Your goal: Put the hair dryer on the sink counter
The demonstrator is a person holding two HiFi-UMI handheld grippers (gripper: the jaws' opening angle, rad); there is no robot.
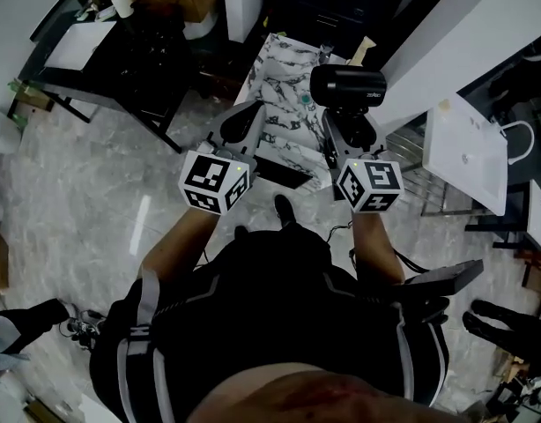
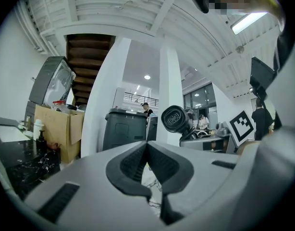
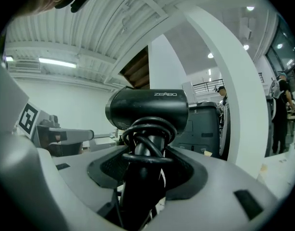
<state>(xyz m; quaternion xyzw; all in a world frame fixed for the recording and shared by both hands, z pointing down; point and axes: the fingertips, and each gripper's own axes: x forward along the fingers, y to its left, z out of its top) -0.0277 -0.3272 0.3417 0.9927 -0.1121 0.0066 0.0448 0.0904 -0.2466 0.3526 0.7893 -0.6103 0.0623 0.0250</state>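
Note:
A black hair dryer (image 1: 347,87) stands upright in my right gripper (image 1: 345,123), its barrel pointing left. In the right gripper view the hair dryer (image 3: 147,109) fills the middle, its cord coiled round the handle, and the right gripper (image 3: 146,154) is shut on that handle. My left gripper (image 1: 242,120) is level with it on the left, its jaws closed together on nothing. From the left gripper view the hair dryer (image 2: 175,119) shows to the right of the left gripper (image 2: 146,146), apart from it. A marble-patterned top (image 1: 279,91) lies ahead, below both grippers.
A white basin (image 1: 464,152) on a metal rack stands at the right. A black table (image 1: 121,69) with papers and a bottle is at the upper left, a cardboard box behind it. A white pillar (image 2: 169,95), a dark grey bin (image 2: 122,129) and several people stand farther off.

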